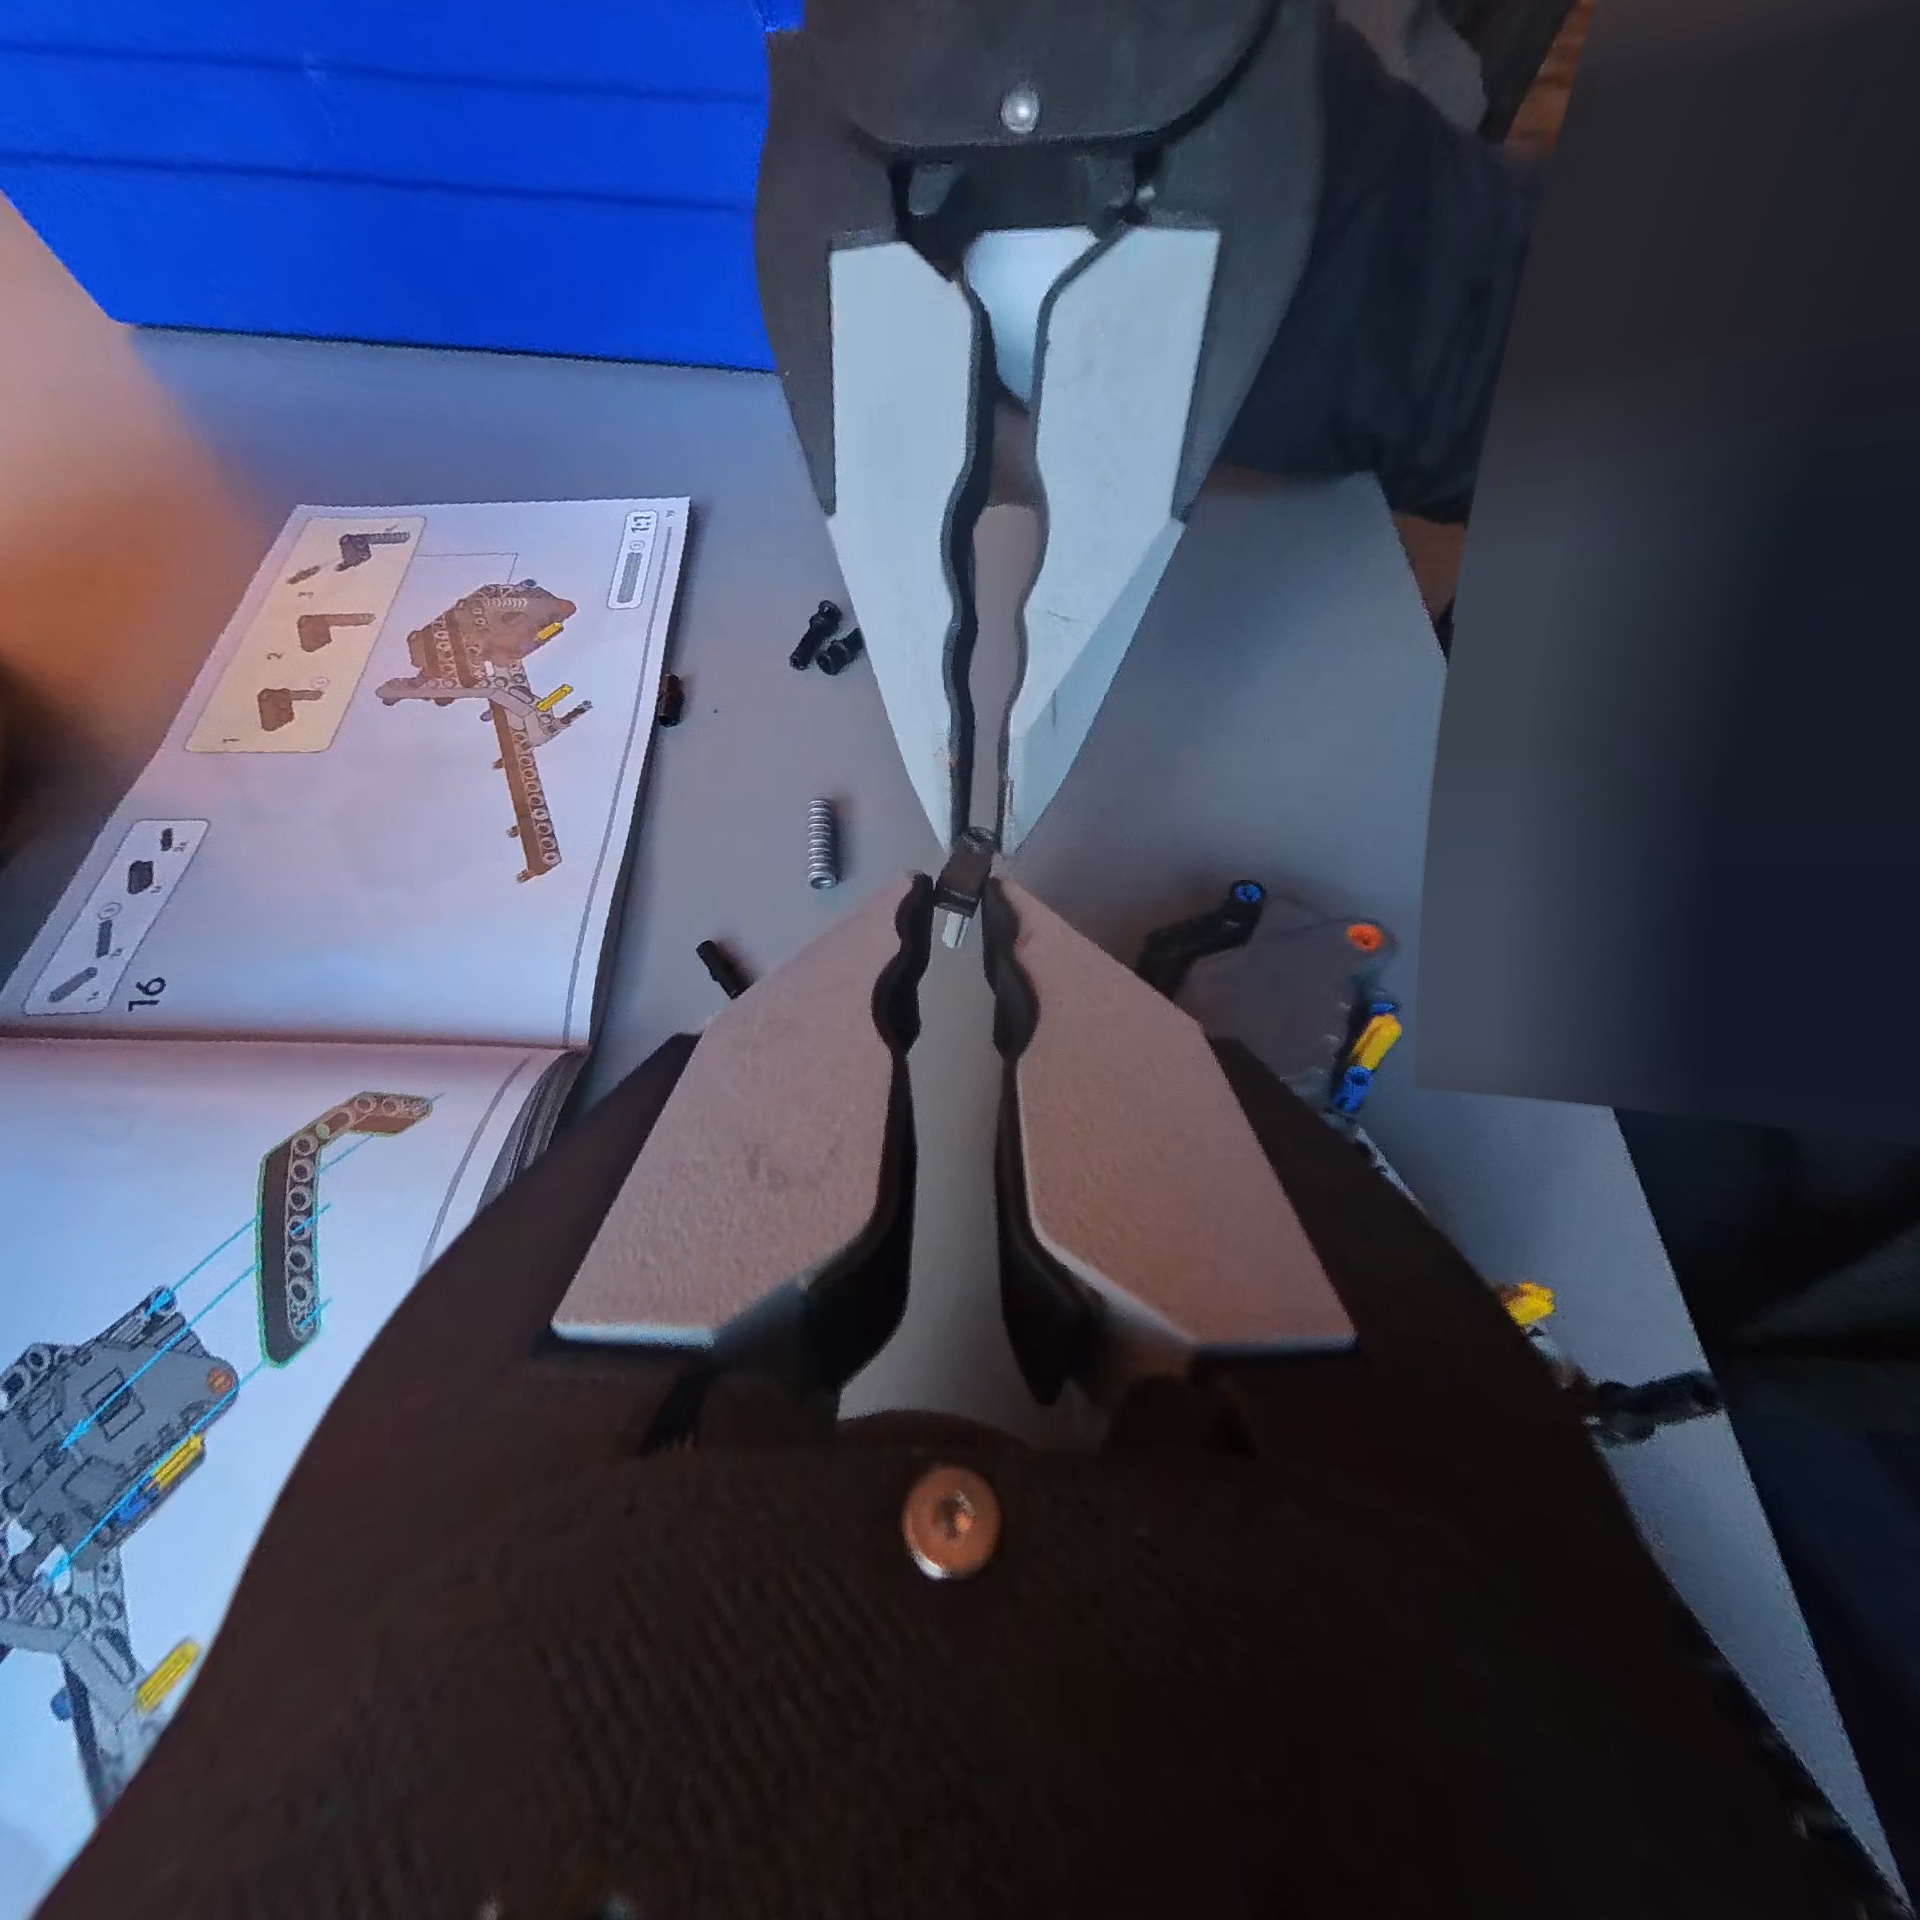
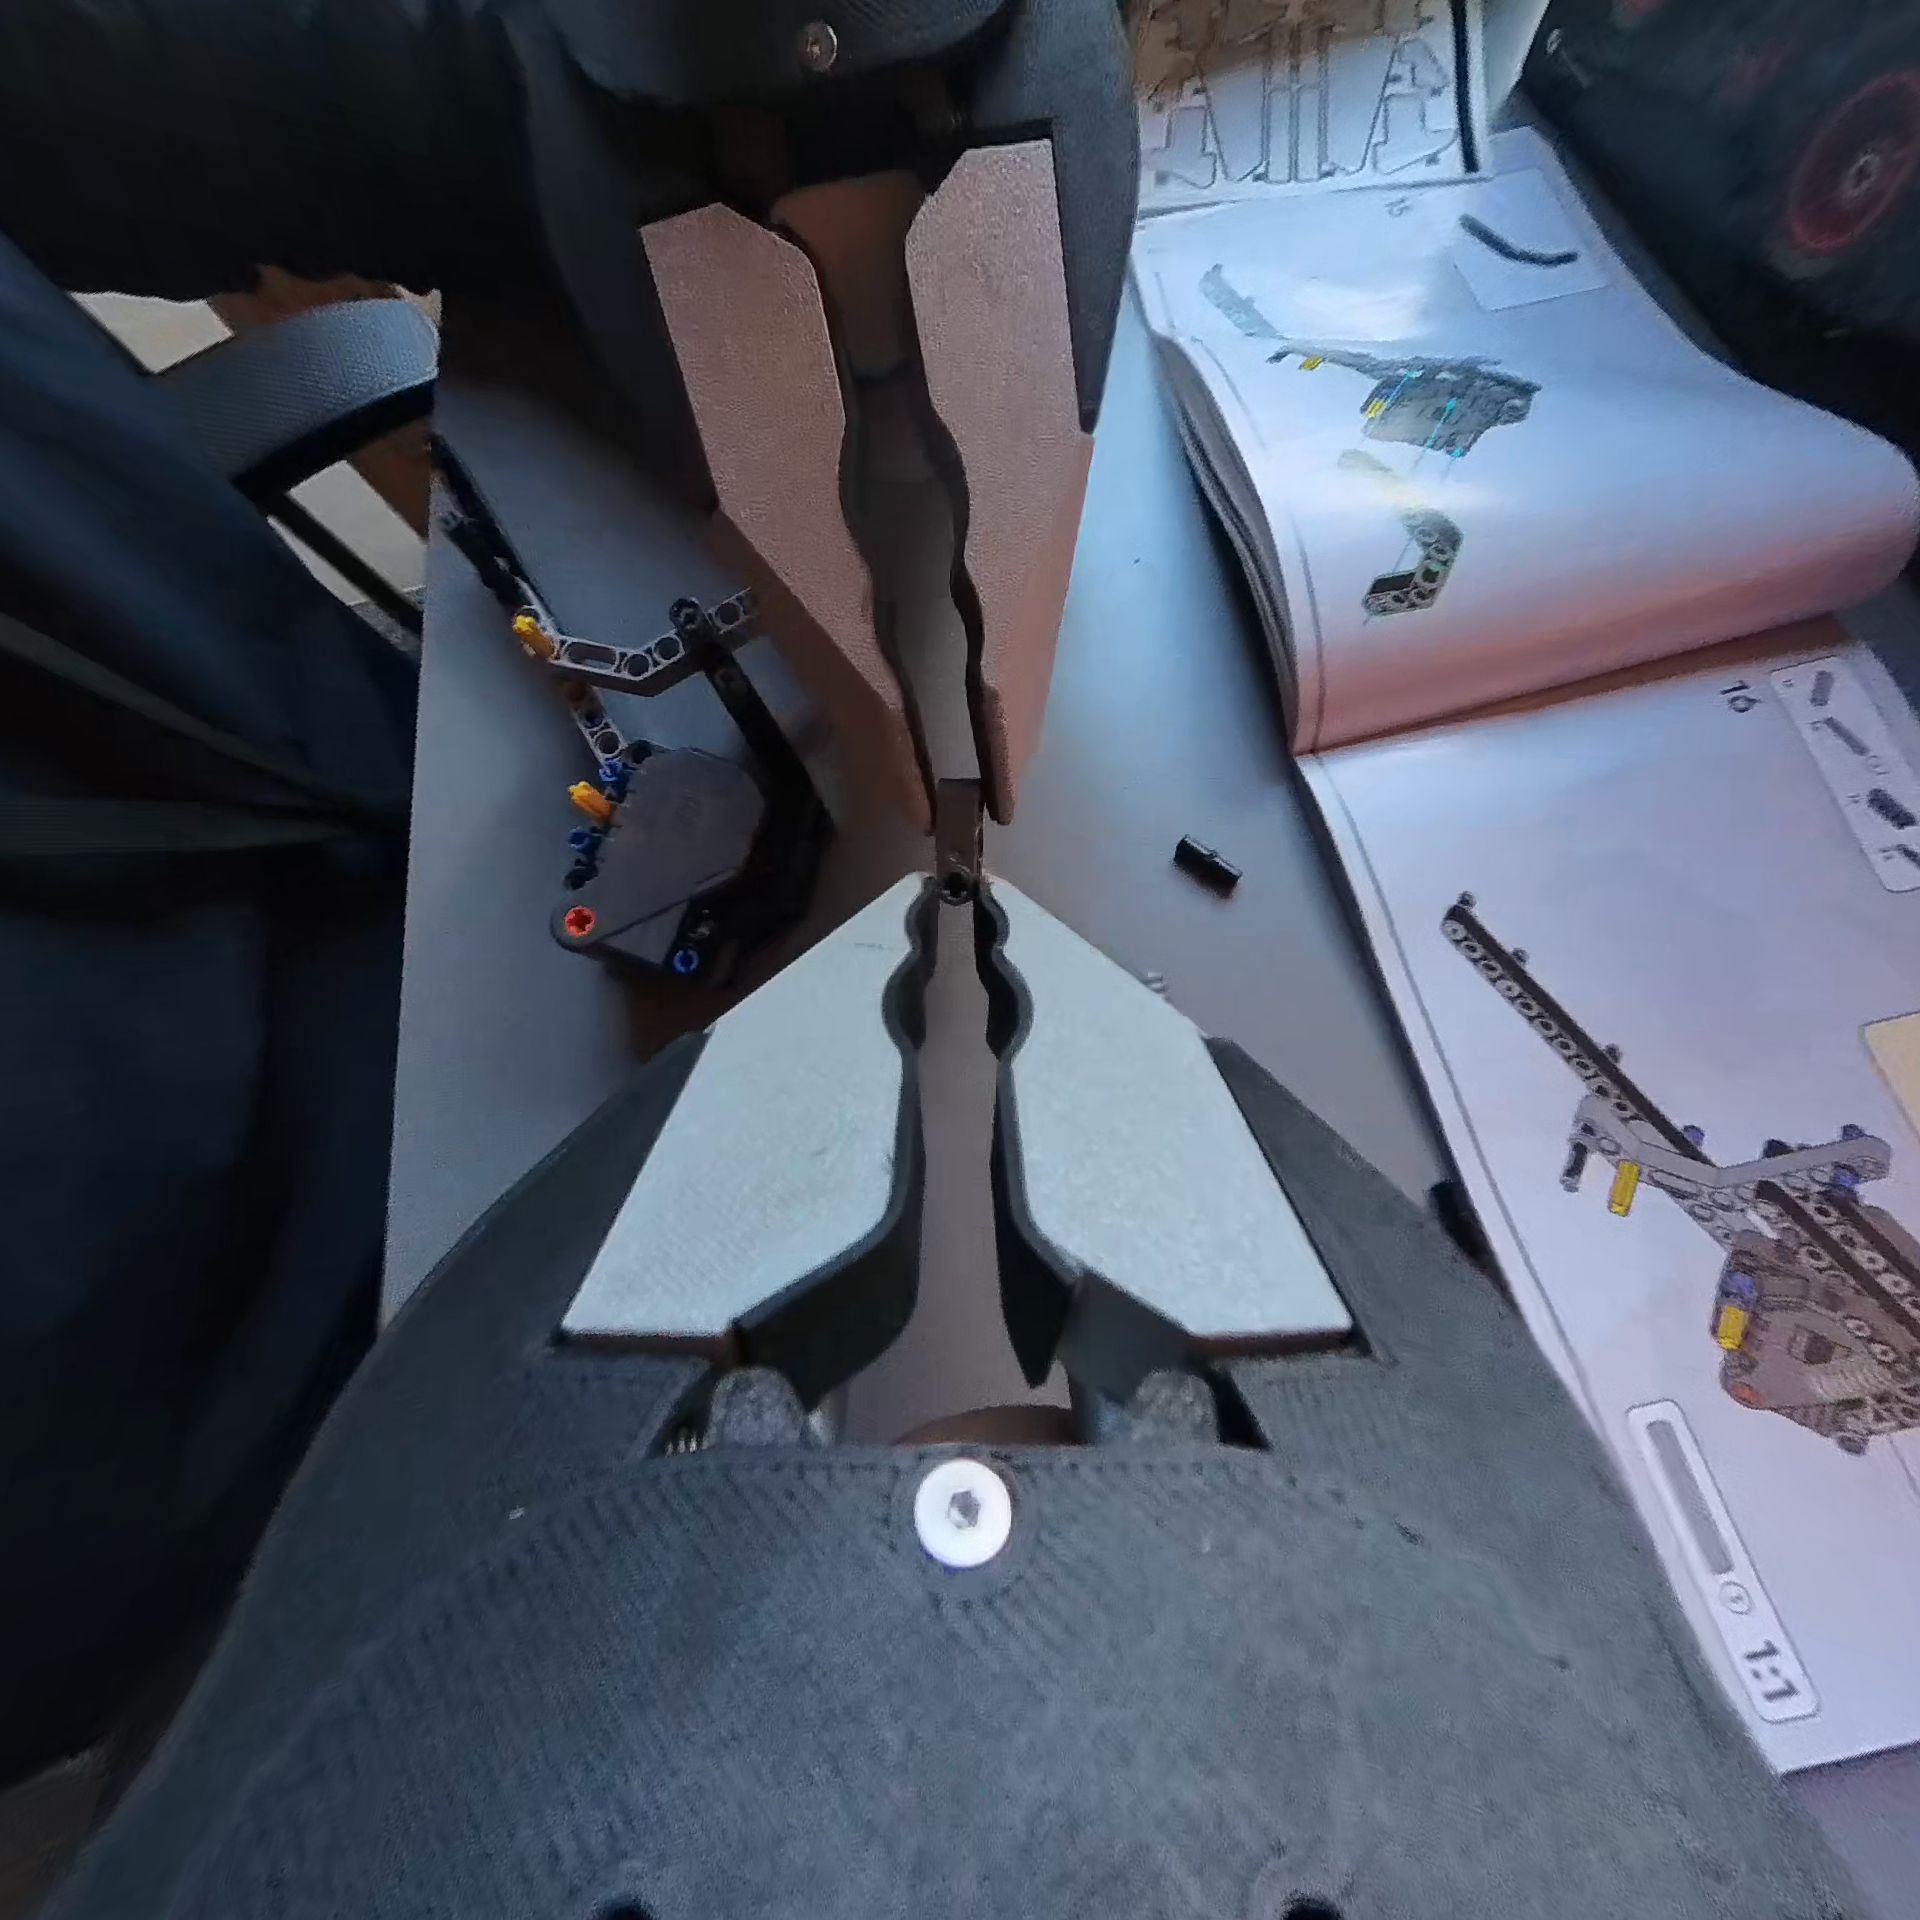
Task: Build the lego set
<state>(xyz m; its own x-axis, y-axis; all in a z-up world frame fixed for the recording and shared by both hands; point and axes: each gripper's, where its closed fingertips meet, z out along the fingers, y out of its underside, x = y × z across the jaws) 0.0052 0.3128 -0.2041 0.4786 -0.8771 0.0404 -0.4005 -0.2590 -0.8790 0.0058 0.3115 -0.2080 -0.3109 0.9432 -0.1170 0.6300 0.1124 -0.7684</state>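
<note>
My left gripper (image 1: 951, 899) and my right gripper (image 2: 956, 891) meet tip to tip above the grey table. Between them is a small dark Lego connector (image 1: 966, 868) with a light stub at one end. The left gripper is shut on its stub end. The right gripper (image 1: 979, 831) is shut on the other end, where a cross-shaped hole (image 2: 954, 888) shows. In the right wrist view the left gripper (image 2: 961, 805) comes in from the top. The partly built dark model (image 2: 665, 862) with blue, yellow and red pins lies on the table beside the grippers.
An open instruction booklet (image 1: 312, 831) lies to the left and also shows in the right wrist view (image 2: 1558, 831). A metal spring (image 1: 823, 842) and loose black pins (image 1: 826, 636) lie near it. A blue box (image 1: 416, 208) stands behind. The table edge and a chair (image 2: 156, 623) are close. The tips of both grippers are at nearly the same place.
</note>
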